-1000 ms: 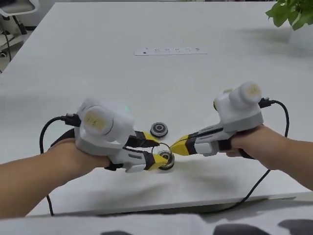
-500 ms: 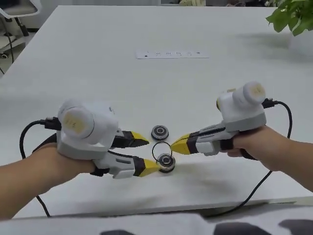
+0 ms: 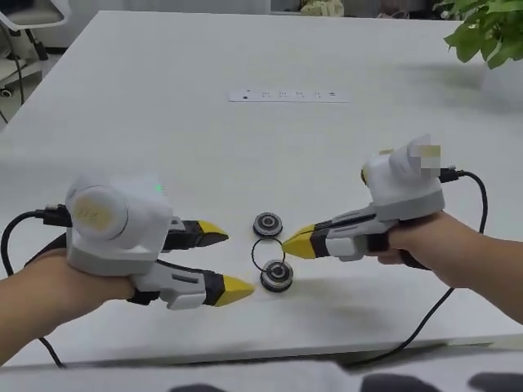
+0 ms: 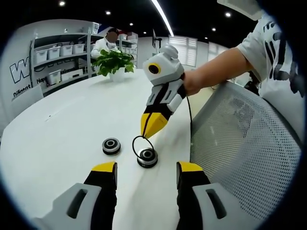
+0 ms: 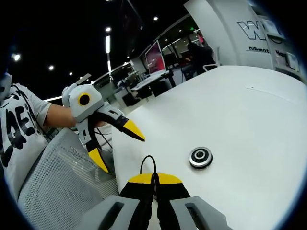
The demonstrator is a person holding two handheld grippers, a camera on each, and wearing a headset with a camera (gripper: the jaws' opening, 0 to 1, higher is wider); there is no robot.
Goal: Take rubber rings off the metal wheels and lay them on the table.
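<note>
Left gripper (image 3: pixel 238 261) has drawn back from the wheel (image 3: pixel 277 276) near the desk (image 3: pixel 163 98) edge, jaws wide. Right gripper (image 3: pixel 288 240) pinches the ring (image 3: pixel 253 255), a thin black loop over that wheel.

In your right gripper view, the pressed-together tips of your right gripper (image 5: pixel 154 176) hide the lower part of the rubber ring (image 5: pixel 143 164) and the near wheel (image 3: pixel 277 275). In the head view the corner cuts off the plant (image 3: pixel 489 28), and the print on the white strip (image 3: pixel 289 95) is too small to read.
</note>
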